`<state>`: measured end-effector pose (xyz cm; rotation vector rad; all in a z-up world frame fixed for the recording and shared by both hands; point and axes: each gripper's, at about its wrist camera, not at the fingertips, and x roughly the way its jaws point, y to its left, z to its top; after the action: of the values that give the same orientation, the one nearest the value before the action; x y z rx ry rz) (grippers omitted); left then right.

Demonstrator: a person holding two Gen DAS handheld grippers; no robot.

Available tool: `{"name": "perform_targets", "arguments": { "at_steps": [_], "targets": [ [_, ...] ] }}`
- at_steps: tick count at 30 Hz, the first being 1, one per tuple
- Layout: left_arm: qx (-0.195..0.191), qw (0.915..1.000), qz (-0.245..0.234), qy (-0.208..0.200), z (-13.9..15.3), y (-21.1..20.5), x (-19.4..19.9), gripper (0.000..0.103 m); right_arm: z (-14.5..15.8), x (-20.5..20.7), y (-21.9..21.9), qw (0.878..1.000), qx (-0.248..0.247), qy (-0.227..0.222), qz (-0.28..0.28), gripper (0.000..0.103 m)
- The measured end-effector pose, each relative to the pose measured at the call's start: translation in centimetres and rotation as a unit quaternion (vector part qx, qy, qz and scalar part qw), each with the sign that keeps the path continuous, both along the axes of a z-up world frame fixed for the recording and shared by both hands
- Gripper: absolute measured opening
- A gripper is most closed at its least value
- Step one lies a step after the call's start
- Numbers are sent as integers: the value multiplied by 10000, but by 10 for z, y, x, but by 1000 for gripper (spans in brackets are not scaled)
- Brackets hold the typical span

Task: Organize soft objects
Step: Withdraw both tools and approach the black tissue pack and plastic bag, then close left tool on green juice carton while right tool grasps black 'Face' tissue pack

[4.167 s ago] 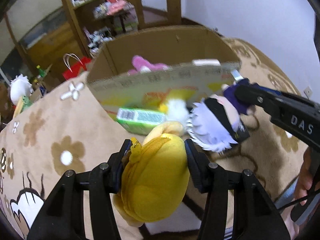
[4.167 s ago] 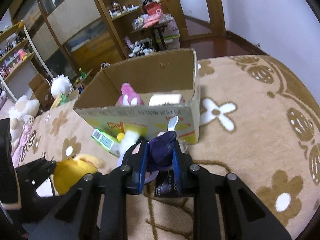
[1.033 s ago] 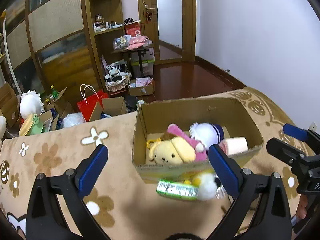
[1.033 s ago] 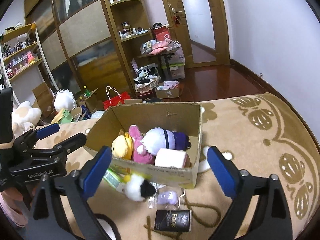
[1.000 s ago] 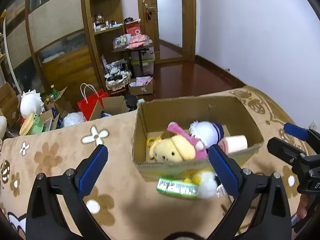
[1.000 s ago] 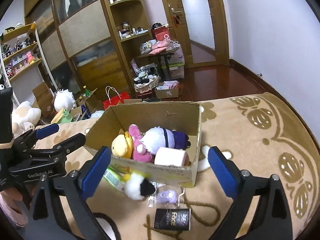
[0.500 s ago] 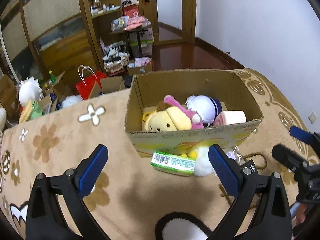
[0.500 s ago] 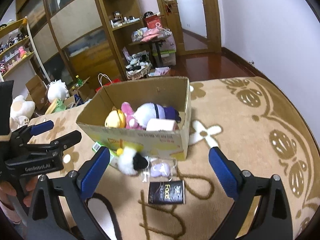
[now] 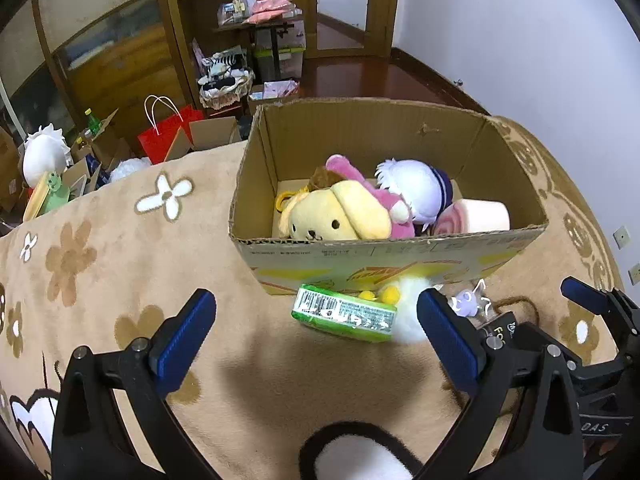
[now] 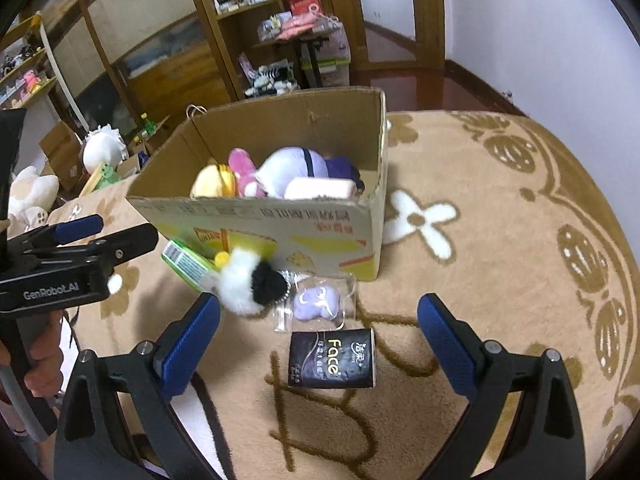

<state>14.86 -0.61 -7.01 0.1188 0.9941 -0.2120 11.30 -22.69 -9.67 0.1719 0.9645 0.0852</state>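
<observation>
A cardboard box (image 9: 384, 252) (image 10: 280, 224) stands on a tan patterned blanket. It holds a yellow dog plush (image 9: 336, 220) (image 10: 212, 182), a pink plush (image 9: 360, 184) (image 10: 242, 174), a white and purple doll (image 9: 416, 188) (image 10: 292, 166) and a pink roll (image 9: 472, 216) (image 10: 320, 188). In front of the box lie a white and black fluffy plush (image 10: 248, 280) (image 9: 412, 312), a green pack (image 9: 344, 312) (image 10: 186, 264), a small purple toy in a clear bag (image 10: 318, 300) and a black tissue pack (image 10: 332, 358). My left gripper (image 9: 316, 336) (image 10: 92, 248) is open and empty. My right gripper (image 10: 318, 338) (image 9: 592, 320) is open and empty over the tissue pack.
The blanket (image 10: 500, 240) carries brown flower and beetle patterns. Beyond it are wooden shelves (image 9: 224, 20), a red paper bag (image 9: 164, 132), open cartons and plush toys (image 10: 102, 148) on the floor. A white wall (image 9: 520, 40) runs on the right.
Earlier each gripper held a plush; those plush toys now lie in the box and both grippers are open. Over the last second both grippers have come lower and nearer the items before the box.
</observation>
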Motion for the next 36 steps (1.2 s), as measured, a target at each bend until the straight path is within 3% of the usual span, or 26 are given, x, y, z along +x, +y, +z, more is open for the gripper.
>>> {"name": "perform_targets", "arguments": {
  "at_steps": [25, 34, 36],
  "targets": [
    [370, 9971, -243, 616, -45, -22, 18, 100, -69, 30, -10, 9927, 275, 1133, -315, 103],
    [532, 9954, -291, 737, -55, -26, 18, 99, -77, 26, 5, 9897, 32, 1423, -127, 103],
    [563, 9950, -288, 777, -58, -27, 17, 94, -79, 25, 11, 9888, -140, 1481, -79, 97]
  ]
}}
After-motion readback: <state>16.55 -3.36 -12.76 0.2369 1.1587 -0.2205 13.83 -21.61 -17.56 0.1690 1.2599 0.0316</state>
